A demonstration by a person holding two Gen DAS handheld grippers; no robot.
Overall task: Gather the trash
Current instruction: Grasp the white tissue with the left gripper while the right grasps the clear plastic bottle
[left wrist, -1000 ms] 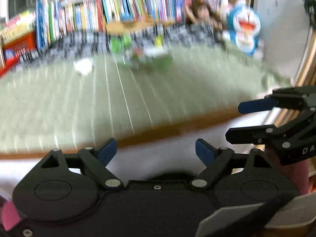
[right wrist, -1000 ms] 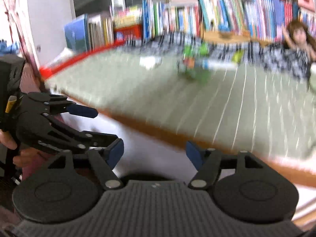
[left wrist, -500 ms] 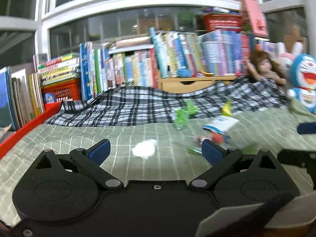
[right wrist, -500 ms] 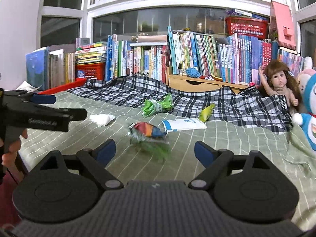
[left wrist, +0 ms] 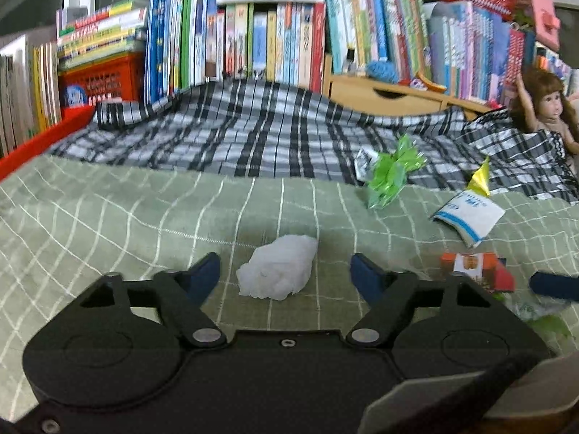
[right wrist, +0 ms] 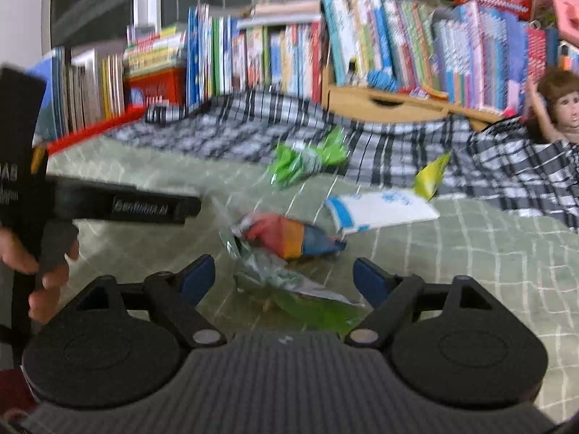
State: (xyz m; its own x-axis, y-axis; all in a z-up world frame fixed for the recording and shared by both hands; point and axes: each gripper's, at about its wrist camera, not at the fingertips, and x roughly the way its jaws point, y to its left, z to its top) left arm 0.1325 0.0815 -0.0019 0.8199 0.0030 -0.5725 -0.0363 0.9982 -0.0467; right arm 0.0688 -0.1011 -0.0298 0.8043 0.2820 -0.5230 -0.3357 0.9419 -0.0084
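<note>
A crumpled white tissue lies on the green checked bedspread, between the fingers of my open left gripper. My right gripper is open over a clear-and-green plastic wrapper, with a red, orange and blue wrapper just beyond it. Farther back lie a green foil wrapper, a white-and-blue packet and a small yellow wrapper. In the left wrist view I see the green wrapper, the packet and the red wrapper.
A black-and-white plaid blanket covers the back of the bed. Behind it stand rows of books, a red basket and a wooden drawer box. A doll sits at the right. A hand holds the left gripper.
Both grippers have moved up from the bed's edge and forward over the bedspread. The tissue now sits between the left fingers, and the wrappers lie under the right gripper.
</note>
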